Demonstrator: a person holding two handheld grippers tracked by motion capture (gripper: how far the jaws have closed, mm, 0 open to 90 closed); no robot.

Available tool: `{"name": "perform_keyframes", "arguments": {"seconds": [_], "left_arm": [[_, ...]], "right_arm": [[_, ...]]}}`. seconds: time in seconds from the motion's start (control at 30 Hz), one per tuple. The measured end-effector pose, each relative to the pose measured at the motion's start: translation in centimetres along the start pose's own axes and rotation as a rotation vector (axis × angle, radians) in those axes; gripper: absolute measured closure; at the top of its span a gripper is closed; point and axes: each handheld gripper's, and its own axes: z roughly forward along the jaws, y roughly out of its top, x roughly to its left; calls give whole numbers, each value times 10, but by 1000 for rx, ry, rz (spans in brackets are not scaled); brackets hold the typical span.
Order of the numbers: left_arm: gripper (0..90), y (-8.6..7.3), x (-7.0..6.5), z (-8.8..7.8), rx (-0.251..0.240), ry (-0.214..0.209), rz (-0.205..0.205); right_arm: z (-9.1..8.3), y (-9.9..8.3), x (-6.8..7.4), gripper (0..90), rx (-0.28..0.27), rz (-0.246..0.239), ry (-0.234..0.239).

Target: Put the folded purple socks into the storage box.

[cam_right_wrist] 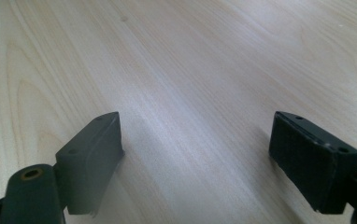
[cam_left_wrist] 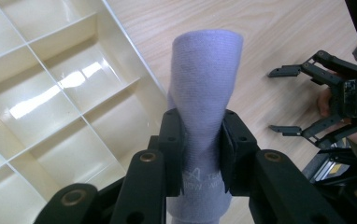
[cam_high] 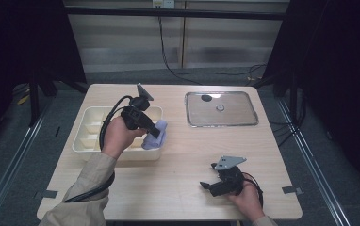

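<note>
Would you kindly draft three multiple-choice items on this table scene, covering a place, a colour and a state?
1. Where does the metal tray lie?
A. on the table's far right part
B. inside the cream organizer
C. under the right claw

2. What colour is the rolled cloth in the left claw?
A. red
B. pale lavender
C. dark green

3. How does the right claw stand?
A. clamped on the cloth
C. clamped on the tray
B. open, holding nothing

Answers:
1 A: the high view shows the tray flat on the table, right of the cream organizer.
2 B: the left gripper view shows lavender fabric pinched between the pads.
3 B: the right gripper view shows its jaws wide apart over bare wood.
</note>
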Motion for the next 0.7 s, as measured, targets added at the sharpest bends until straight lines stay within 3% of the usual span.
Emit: {"name": "perform_keyframes", "arguments": {"seconds": [0.7], "left_arm": [[733,1,16,8,-7,42,-37]], "right_arm": [[0,0,0,167,-1,-5,3]]}}
